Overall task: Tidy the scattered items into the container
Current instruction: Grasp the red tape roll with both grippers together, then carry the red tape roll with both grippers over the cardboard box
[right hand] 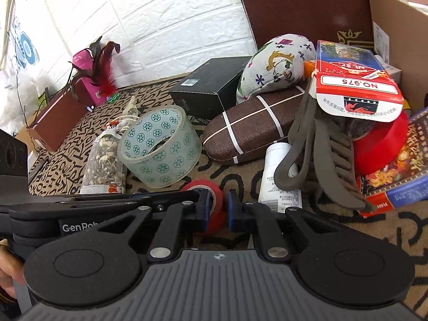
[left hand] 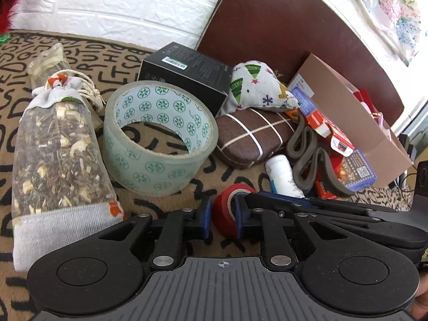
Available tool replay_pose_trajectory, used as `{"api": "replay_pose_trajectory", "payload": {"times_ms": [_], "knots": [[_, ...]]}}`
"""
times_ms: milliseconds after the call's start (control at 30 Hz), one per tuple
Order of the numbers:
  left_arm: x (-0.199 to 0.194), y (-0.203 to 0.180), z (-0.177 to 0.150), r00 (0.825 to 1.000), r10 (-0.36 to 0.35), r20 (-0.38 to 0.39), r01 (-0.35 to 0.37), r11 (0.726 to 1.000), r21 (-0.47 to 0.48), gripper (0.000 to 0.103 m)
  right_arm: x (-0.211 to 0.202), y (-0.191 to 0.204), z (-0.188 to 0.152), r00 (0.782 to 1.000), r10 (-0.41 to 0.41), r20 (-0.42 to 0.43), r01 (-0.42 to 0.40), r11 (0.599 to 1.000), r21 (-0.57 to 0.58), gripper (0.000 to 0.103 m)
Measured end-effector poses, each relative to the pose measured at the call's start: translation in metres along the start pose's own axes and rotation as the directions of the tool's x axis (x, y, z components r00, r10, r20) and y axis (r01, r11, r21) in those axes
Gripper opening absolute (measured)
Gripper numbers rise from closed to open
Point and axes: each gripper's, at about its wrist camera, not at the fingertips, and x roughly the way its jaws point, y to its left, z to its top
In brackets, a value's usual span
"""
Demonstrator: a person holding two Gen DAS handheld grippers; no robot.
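Observation:
A small red tape roll [left hand: 230, 208] lies on the letter-patterned cloth [left hand: 165, 200]. My left gripper [left hand: 223, 214] is around it, blue pads at both sides, jaws a little apart. My right gripper [right hand: 217, 210] comes from the other side and straddles the same red roll [right hand: 211, 200]; whether either pad touches it I cannot tell. Scattered nearby are a wide clear tape roll [left hand: 157, 136], a herb sachet [left hand: 58, 155], a black box [left hand: 187, 72], a brown case [left hand: 251, 136], a patterned pouch [left hand: 256, 85], a white bottle [left hand: 281, 174] and a grey hair claw [right hand: 321, 155]. The cardboard box [left hand: 347, 112] stands at the right.
A red card pack [right hand: 355, 80], a larger red tape roll [right hand: 382, 147] and a blue card box [right hand: 398, 182] lie by the cardboard box. A dark brown headboard [left hand: 281, 26] and white brick wall [left hand: 120, 2] stand behind. A pink box with feathers [right hand: 91, 77] is far left.

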Motion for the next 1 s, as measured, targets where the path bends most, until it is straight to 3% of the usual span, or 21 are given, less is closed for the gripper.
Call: {"api": "replay_pose_trajectory", "payload": {"times_ms": [433, 467, 533, 1000], "knots": [[-0.029, -0.042, -0.043, 0.994, -0.022, -0.111, 0.04, 0.987, 0.158, 0.016, -0.056, 0.005, -0.048, 0.999, -0.009, -0.035, 0.01, 1.0, 0.017, 0.015], [-0.03, -0.044, -0.047, 0.993, -0.028, -0.114, 0.046, 0.985, 0.167, 0.023, -0.059, 0.004, -0.052, 0.999, -0.007, -0.034, 0.008, 1.0, 0.025, 0.015], [-0.029, -0.045, -0.05, 0.994, -0.034, -0.107, 0.052, 0.985, 0.166, 0.028, -0.06, 0.0, -0.057, 1.0, 0.005, -0.029, -0.004, 0.999, 0.051, 0.016], [-0.031, -0.051, -0.051, 0.994, -0.014, -0.105, 0.026, 0.993, 0.119, 0.031, -0.065, -0.004, -0.064, 1.0, 0.015, 0.004, -0.015, 0.995, 0.104, 0.015]]}}
